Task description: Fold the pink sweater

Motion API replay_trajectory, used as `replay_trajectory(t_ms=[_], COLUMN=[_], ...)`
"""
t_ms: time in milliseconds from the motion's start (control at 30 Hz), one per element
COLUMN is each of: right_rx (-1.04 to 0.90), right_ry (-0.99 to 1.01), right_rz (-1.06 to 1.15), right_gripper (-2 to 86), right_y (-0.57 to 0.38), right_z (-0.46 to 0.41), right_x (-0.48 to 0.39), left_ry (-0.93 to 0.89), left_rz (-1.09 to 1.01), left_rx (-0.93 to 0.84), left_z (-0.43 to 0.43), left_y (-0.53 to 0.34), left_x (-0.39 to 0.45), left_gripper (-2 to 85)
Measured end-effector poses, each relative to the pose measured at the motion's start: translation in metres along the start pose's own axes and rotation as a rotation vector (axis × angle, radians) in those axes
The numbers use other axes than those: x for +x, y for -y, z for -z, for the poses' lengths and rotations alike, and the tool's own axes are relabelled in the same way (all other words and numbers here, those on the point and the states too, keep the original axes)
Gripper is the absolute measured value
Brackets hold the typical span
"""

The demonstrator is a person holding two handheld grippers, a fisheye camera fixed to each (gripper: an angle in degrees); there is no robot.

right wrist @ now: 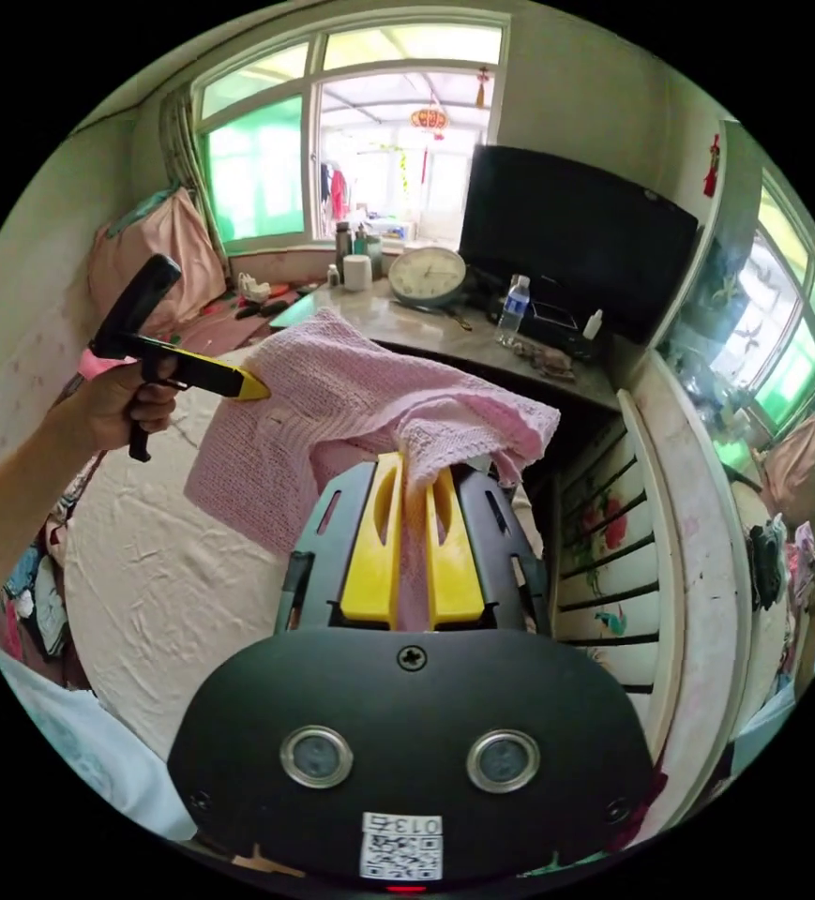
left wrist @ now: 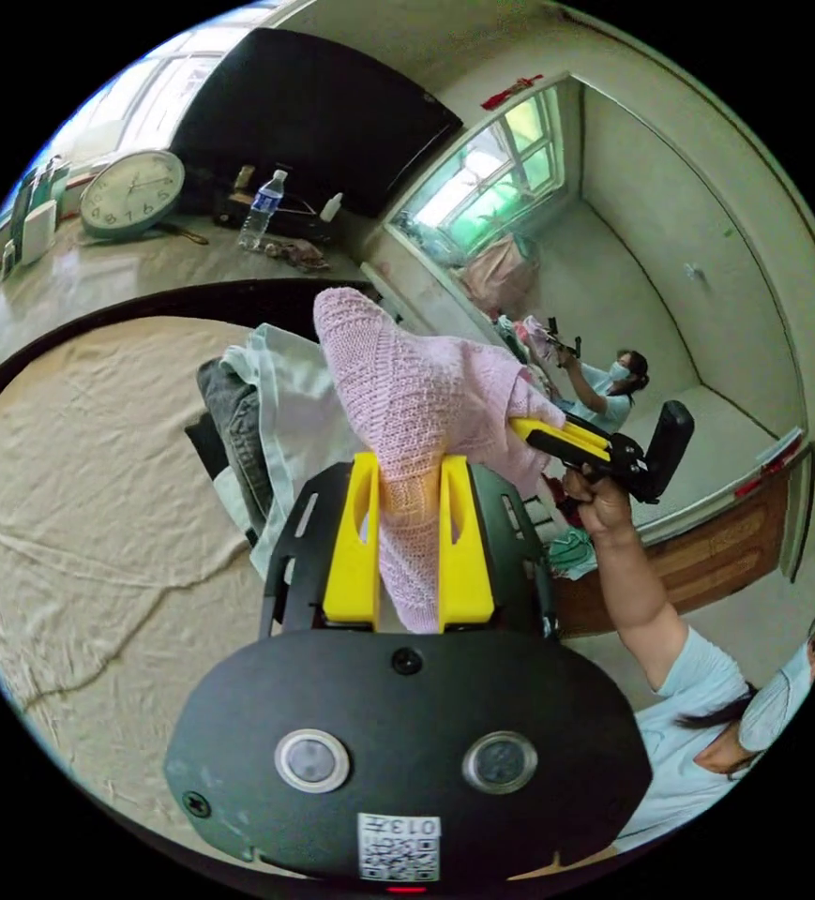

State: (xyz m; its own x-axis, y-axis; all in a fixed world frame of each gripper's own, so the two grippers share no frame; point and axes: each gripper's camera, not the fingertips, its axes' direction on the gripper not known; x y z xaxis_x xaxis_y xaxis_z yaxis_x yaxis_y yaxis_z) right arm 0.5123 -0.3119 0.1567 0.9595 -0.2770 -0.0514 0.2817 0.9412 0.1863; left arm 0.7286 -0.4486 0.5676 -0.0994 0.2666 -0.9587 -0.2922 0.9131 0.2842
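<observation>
1. Cream bedsheet point(right wrist: 154, 581) spreads beneath me, with a marble-topped desk point(right wrist: 407, 328) at its far side carrying a round clock point(right wrist: 427, 275), a water bottle point(right wrist: 513, 310) and a dark television point(right wrist: 576, 239).
2. My left gripper point(left wrist: 409, 464) has both yellow jaws pressed on a bunched edge of the pink sweater point(left wrist: 426, 394), which rises in a peak above them.
3. Off the sheet entirely, the sweater hangs in the air as a sagging span between my two grips, its long axis running from one gripper to the other.
4. My right gripper point(right wrist: 414, 469) is likewise clamped on the sweater's other bunched edge.
5. Judging from this, the next move is to lower the span flat onto the sheet; neither hand is nearer, both share the load.
6. Grey and pale-green clothes point(left wrist: 257, 422) lie piled just past the sweater.
</observation>
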Motion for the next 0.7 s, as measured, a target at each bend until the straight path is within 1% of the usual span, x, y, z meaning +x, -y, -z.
replay_trajectory(t_ms=[133, 167, 233, 300, 433, 533, 567, 600, 633, 667, 700], right_rx=[-0.127, -0.14, -0.077, 0.0, 0.065, 0.111, 0.105, 0.079, 0.076, 0.109, 0.163], right_ry=[-0.014, -0.037, -0.041, -0.013, 0.037, 0.136, 0.166, 0.137, 0.104, 0.027, -0.063], right_rz=[-0.02, -0.008, -0.024, -0.06, -0.071, -0.066, -0.094, -0.129, -0.143, -0.155, -0.147], right_gripper=[0.7, 0.9, 1.3, 2.5, 5.8, 8.9, 11.5, 13.4, 14.0, 14.5, 14.2], right_y=[0.009, 0.005, -0.003, -0.009, -0.014, -0.024, -0.029, -0.033, -0.036, -0.043, -0.047], right_z=[-0.083, -0.105, -0.121, -0.129, -0.127, -0.111, -0.102, -0.092, -0.085, -0.068, -0.05], right_x=[0.017, 0.019, 0.023, 0.027, 0.03, 0.039, 0.046, 0.052, 0.054, 0.054, 0.045], left_ry=[0.223, 0.218, 0.169, 0.172, 0.122, 0.079, 0.107, 0.135, 0.219, 0.332, 0.396], left_rz=[0.025, 0.029, 0.063, 0.049, 0.058, 0.085, 0.087, 0.085, 0.065, -0.006, -0.055], left_rx=[-0.092, -0.064, 0.004, 0.023, 0.09, 0.167, 0.215, 0.239, 0.28, 0.333, 0.347], left_z=[-0.062, -0.071, -0.077, -0.081, -0.074, -0.055, -0.041, -0.032, -0.014, 0.002, 0.007], left_y=[0.017, 0.015, 0.009, 0.003, -0.011, -0.032, -0.043, -0.049, -0.06, -0.073, -0.078], left_x=[-0.022, -0.025, -0.03, -0.029, -0.02, -0.01, -0.003, 0.001, 0.014, 0.037, 0.053], left_gripper=[10.6, 10.8, 10.8, 10.8, 12.2, 13.8, 13.9, 13.9, 13.7, 13.2, 12.9])
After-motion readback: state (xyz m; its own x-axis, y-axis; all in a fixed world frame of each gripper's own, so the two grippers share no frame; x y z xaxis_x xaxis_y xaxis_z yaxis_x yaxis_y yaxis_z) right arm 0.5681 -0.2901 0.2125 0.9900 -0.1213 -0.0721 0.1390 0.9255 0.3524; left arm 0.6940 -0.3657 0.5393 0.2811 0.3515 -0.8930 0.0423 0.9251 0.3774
